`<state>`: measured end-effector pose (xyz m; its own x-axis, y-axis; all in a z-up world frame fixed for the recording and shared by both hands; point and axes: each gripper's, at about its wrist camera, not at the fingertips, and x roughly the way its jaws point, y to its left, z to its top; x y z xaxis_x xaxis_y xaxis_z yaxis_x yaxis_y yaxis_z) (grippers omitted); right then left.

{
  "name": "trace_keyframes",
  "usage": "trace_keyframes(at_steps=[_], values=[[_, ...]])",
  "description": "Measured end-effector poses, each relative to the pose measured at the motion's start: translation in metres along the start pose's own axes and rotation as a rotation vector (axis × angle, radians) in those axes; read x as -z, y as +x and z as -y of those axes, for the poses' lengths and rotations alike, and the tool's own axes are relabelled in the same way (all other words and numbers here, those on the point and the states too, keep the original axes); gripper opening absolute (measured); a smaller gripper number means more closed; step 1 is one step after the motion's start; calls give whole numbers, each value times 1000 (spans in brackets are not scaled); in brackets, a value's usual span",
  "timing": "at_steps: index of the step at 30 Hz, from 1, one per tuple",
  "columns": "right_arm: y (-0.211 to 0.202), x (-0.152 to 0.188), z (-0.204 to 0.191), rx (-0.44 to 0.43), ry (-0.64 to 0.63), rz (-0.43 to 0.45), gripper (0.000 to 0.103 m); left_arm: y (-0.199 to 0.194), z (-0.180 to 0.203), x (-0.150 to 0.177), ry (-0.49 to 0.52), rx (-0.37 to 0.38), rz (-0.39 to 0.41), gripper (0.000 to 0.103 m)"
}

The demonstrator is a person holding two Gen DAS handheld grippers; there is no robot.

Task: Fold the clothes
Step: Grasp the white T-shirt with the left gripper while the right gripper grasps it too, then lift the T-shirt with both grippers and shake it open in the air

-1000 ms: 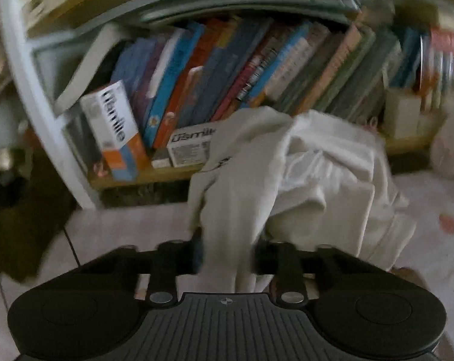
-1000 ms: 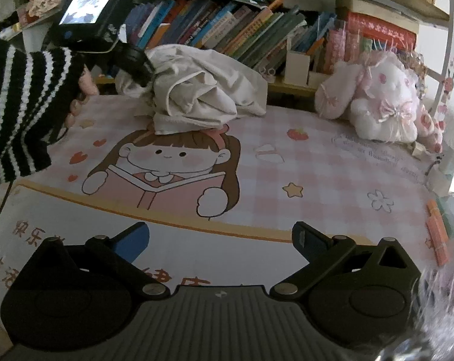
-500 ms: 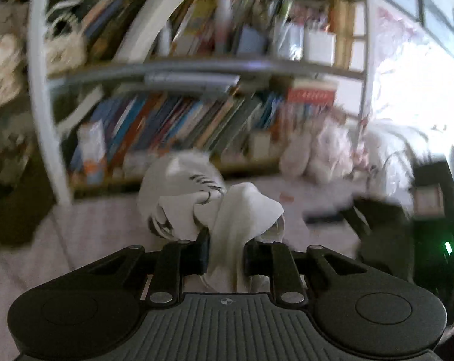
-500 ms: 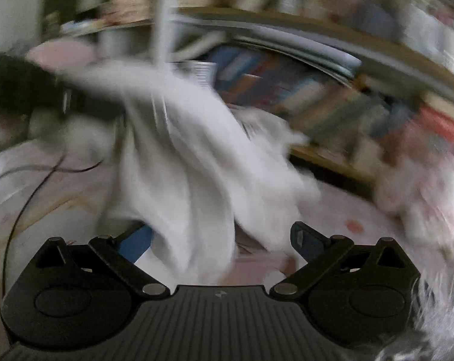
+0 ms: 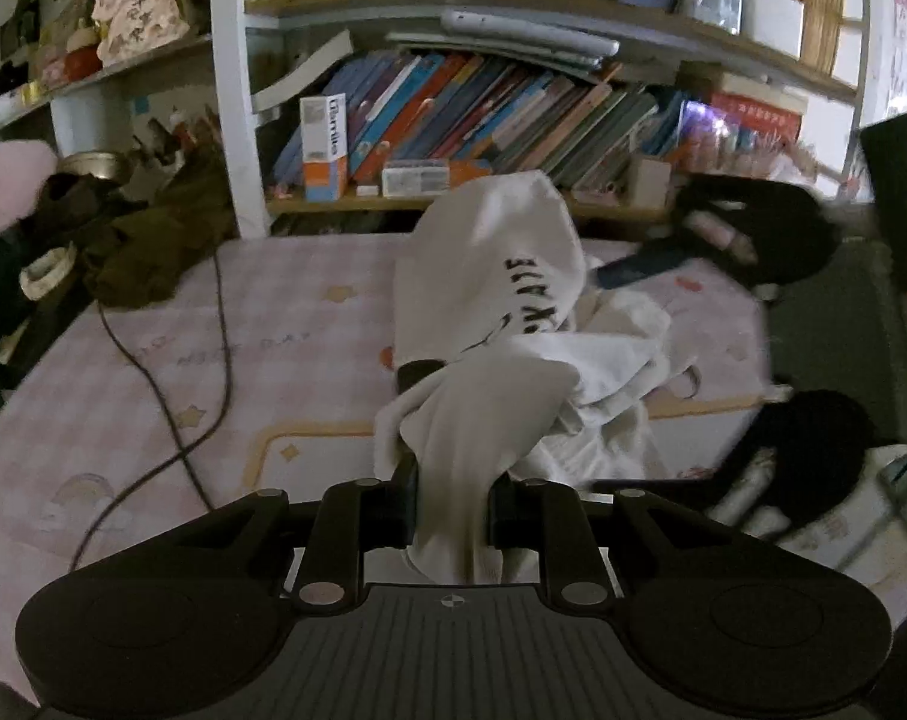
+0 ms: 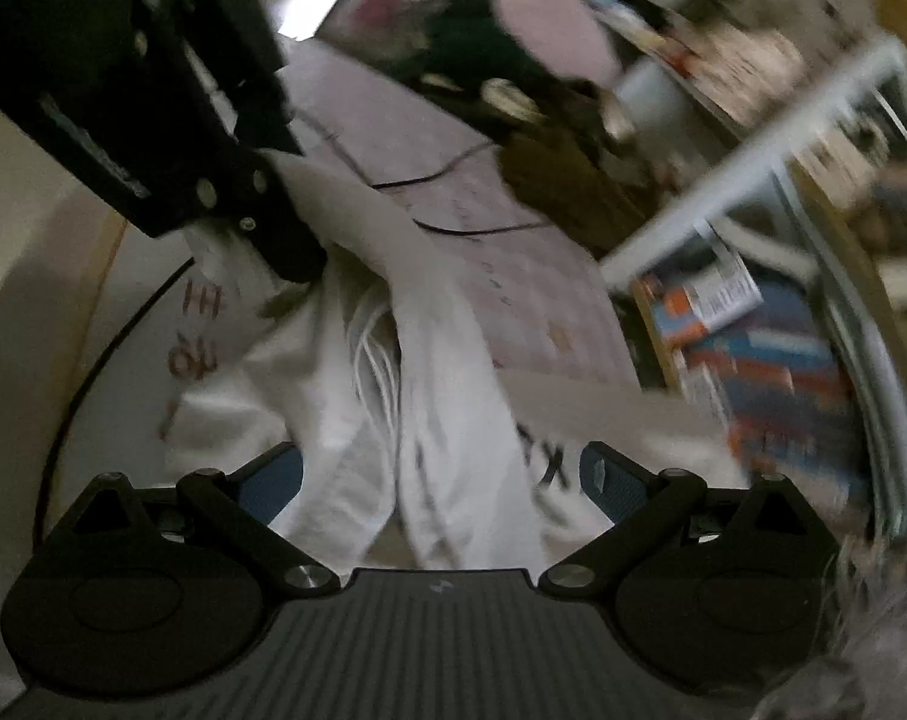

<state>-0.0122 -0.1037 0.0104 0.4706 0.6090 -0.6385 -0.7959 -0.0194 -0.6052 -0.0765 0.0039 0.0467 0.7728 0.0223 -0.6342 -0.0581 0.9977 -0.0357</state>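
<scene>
A white garment with black lettering hangs bunched over the pink checked mat. My left gripper is shut on a fold of it, and the cloth drapes over the fingers and hides the right fingertip. In the right wrist view the same garment trails down from the left gripper at the upper left. My right gripper stands open and rolled to one side. The cloth lies between its blue pads, which do not press on it. In the left wrist view a person's hand holds the right gripper beside the garment.
A bookshelf full of books stands along the far edge of the mat. Dark brown clothes are heaped at the left. A black cable runs across the mat. The white shelf post slants past on the right.
The left gripper has carried the garment away from the shelf to the middle of the mat. The right gripper has rolled sharply and closed in on the hanging cloth.
</scene>
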Motion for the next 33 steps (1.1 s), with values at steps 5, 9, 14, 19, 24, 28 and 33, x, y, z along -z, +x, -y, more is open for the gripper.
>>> trace_keyframes(at_steps=[5, 9, 14, 19, 24, 28, 33], values=[[19, 2, 8, -55, -89, -12, 75, -6, 10, 2, 0, 6, 17, 20], [25, 8, 9, -102, -81, -35, 49, -6, 13, 1, 6, 8, 11, 20], [28, 17, 6, -140, -71, -54, 22, -3, 18, -2, 24, 22, -3, 21], [30, 25, 2, -173, -23, -95, 15, 2, 27, 1, 77, 4, -35, 27], [34, 24, -3, -187, -4, -112, 20, 0, 34, 9, 95, -8, -47, 44], [35, 23, -5, -188, -7, -107, 26, -2, 36, 13, 87, -16, -47, 54], [37, 24, -6, -189, -23, -100, 28, -2, 39, 15, 92, -25, -53, 65]])
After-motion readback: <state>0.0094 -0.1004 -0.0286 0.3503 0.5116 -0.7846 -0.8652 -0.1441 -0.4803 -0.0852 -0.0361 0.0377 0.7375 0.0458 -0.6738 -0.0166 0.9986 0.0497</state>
